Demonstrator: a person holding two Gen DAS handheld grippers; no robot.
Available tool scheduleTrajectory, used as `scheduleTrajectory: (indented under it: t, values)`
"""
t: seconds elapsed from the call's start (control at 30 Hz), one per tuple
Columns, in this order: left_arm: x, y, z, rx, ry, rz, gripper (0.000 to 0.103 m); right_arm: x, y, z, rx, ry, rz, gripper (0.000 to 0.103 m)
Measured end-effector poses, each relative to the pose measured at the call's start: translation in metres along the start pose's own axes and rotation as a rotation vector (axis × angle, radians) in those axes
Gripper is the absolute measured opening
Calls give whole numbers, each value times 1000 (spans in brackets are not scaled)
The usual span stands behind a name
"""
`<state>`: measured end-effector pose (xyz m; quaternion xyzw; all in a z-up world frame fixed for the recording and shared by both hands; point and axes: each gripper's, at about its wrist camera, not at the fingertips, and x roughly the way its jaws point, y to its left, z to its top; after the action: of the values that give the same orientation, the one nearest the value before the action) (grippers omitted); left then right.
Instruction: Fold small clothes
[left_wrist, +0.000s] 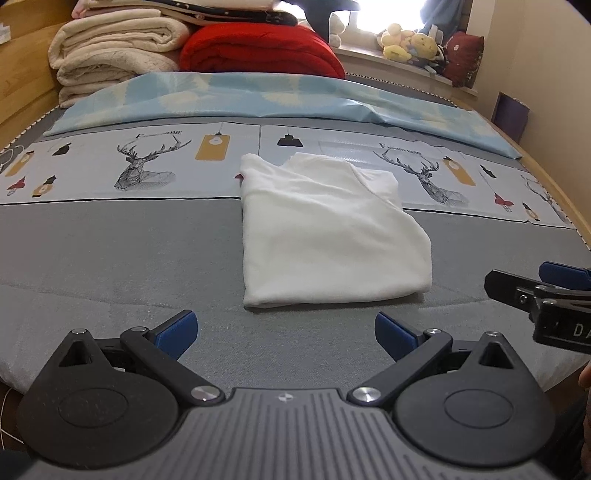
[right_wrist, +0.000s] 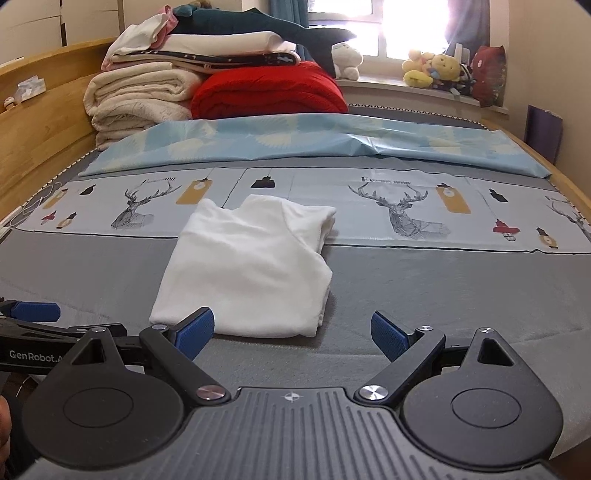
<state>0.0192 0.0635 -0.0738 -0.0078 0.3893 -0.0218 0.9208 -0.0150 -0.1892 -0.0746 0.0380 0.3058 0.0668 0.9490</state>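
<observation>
White garment (left_wrist: 328, 232) lies folded on the bed (left_wrist: 129, 251); left gripper (left_wrist: 286, 332) and right gripper (right_wrist: 291, 332) hover with fingers spread, empty. Best pinch both near corners evenly, then fold away.

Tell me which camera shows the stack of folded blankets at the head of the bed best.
The right wrist view. There the stack of folded blankets shows whole, from the cream layers and red quilt up to the top garments. In the left wrist view the same stack runs off the top edge, so its upper layers are cut away.
</observation>
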Motion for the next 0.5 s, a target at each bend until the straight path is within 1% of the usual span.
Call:
scheduleTrajectory:
  t: [0.5]
  values:
    - [3, 0, 0, 4, 0, -8, 102, 6, 5, -1, -27, 7, 1, 92]
